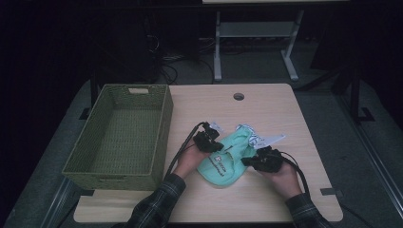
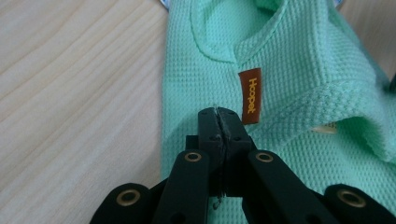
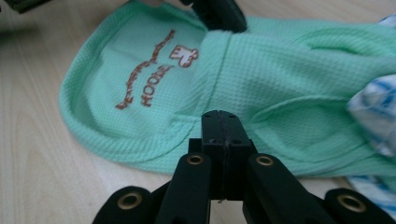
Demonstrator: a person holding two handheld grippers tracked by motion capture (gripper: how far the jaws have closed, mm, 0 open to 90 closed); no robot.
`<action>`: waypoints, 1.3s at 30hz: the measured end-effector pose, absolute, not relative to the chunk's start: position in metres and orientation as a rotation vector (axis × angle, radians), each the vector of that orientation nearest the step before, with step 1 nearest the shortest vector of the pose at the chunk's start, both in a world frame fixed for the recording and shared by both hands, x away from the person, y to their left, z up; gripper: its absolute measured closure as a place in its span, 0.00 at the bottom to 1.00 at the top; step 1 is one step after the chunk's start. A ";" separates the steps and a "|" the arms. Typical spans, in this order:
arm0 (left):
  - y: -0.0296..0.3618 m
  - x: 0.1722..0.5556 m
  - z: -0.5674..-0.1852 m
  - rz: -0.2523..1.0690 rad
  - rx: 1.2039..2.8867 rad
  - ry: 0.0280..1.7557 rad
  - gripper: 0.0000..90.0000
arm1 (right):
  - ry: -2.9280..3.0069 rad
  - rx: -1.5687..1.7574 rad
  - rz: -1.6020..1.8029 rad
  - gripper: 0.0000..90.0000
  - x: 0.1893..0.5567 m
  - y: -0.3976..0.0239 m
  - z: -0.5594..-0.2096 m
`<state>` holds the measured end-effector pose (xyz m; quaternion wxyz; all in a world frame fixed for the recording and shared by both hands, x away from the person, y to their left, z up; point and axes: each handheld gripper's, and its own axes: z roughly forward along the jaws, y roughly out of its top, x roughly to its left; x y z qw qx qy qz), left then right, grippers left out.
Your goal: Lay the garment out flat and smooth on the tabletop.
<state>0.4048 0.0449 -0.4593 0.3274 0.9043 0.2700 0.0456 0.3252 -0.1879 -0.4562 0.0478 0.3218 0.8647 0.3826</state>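
left claw [image 2: 218,114] and right claw [image 3: 220,116]: jaws pressed together, nothing between them, both over the green garment [image 1: 227,154] lying mid-worktop [image 1: 266,199]. risk, as i judge it: closed jaws just shove the cloth and bunch it; they need to part first. a loose pinch could drag the blue-and-white cloth [image 1: 251,137] along. count: two claws, one green garment, one patterned cloth, one woven basket [image 1: 116,166], left edge.

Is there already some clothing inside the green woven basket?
No, the green woven basket shows a bare bottom, and the mint green garment lies on the table.
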 end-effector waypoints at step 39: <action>0.059 0.341 -0.457 0.065 2.414 0.658 0.99 | 2.603 1.052 1.039 0.94 0.327 -0.222 -0.458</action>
